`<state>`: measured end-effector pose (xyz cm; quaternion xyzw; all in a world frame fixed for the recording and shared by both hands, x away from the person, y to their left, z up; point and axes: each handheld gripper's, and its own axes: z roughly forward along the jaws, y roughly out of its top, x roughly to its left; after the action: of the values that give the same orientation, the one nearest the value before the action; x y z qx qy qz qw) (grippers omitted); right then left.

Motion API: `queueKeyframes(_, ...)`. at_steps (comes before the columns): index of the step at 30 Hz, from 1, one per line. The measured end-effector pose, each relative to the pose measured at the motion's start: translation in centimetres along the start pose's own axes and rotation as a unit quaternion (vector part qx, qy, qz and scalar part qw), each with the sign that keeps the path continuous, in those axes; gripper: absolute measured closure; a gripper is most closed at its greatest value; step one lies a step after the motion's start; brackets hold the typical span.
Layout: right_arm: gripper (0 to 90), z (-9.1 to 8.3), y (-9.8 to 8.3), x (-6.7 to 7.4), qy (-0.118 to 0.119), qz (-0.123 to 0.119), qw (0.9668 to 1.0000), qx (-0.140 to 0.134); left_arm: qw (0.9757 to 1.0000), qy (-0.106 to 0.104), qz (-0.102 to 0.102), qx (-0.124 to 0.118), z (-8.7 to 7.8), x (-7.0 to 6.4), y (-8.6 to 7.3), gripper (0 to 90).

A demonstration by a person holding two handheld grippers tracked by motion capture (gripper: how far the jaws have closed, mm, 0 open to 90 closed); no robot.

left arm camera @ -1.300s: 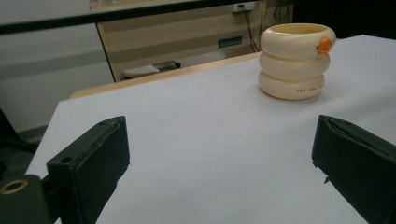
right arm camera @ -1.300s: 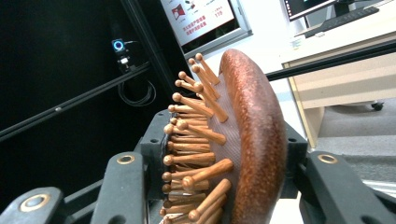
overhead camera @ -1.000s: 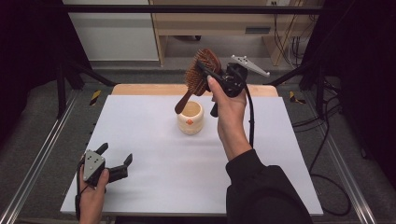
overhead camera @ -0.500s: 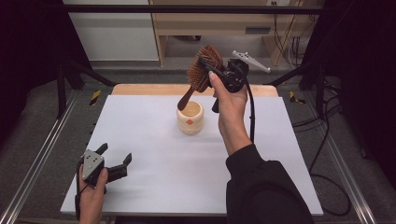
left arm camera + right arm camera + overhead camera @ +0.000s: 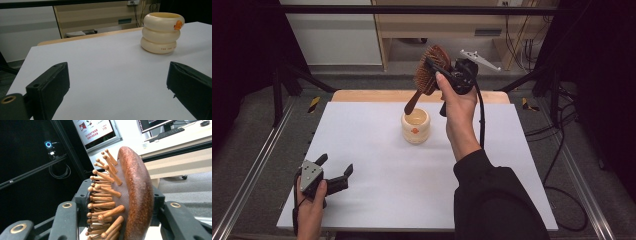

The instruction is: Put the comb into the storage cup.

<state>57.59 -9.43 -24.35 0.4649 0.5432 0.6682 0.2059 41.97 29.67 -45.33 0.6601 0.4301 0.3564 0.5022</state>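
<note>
Right gripper (image 5: 437, 70) clamps a wooden hairbrush (image 5: 428, 75) in the air above a cream cup (image 5: 415, 126).

Its jaws grip the brush head, bristles on one side and the rounded back on the other; the handle slants down toward the cup's rim, apart from it. The cup stands upright mid-table (image 5: 377, 150). The left gripper (image 5: 332, 172) rests at the table's near left corner, jaws spread wide with nothing between them, well apart from the cup.

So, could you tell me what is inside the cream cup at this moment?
The cream cup shows a bare inner wall. The wooden hairbrush in the right gripper hangs above, its handle tip near the rim. The cup's bottom is hidden.
</note>
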Motion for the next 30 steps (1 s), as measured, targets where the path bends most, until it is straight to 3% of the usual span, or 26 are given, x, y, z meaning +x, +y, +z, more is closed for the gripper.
queueKeyframes(30, 50.9, 0.95, -0.64, -0.58, -0.023, -0.037, 0.9989, 0.019, 0.9999, -0.009, -0.014, -0.001, 0.13, 0.17, -0.04, 4.7)
